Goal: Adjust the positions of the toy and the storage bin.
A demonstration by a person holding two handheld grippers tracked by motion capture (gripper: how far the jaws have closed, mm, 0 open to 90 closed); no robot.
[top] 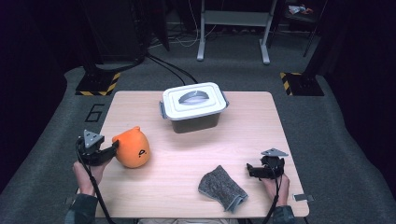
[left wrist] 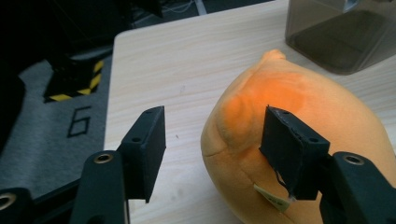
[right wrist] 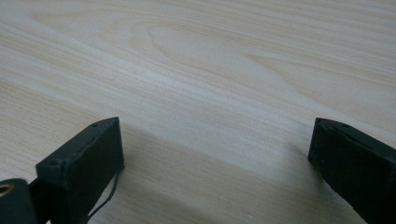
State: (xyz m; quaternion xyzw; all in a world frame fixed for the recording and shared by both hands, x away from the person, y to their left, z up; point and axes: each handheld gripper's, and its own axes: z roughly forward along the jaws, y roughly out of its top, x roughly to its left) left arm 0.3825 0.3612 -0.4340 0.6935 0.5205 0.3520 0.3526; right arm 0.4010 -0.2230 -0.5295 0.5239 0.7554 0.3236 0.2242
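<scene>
An orange plush toy [top: 132, 148] with a small dark face mark lies on the left of the wooden table [top: 243, 126]. My left gripper [top: 112, 148] is right beside it, on its left. In the left gripper view the gripper [left wrist: 212, 135] is open; one jaw lies against the plush [left wrist: 299, 102] and the other stands apart from it over bare wood. My right gripper [top: 251, 169] rests low near the table's front right. In the right gripper view it [right wrist: 215, 144] stands wide open over bare wood with nothing between the jaws.
A grey box with a white handled lid [top: 194, 100] stands at the back middle of the table; its dark wall [left wrist: 341, 37] is just beyond the plush. A grey knitted cloth [top: 222, 188] lies near the front edge, left of my right gripper.
</scene>
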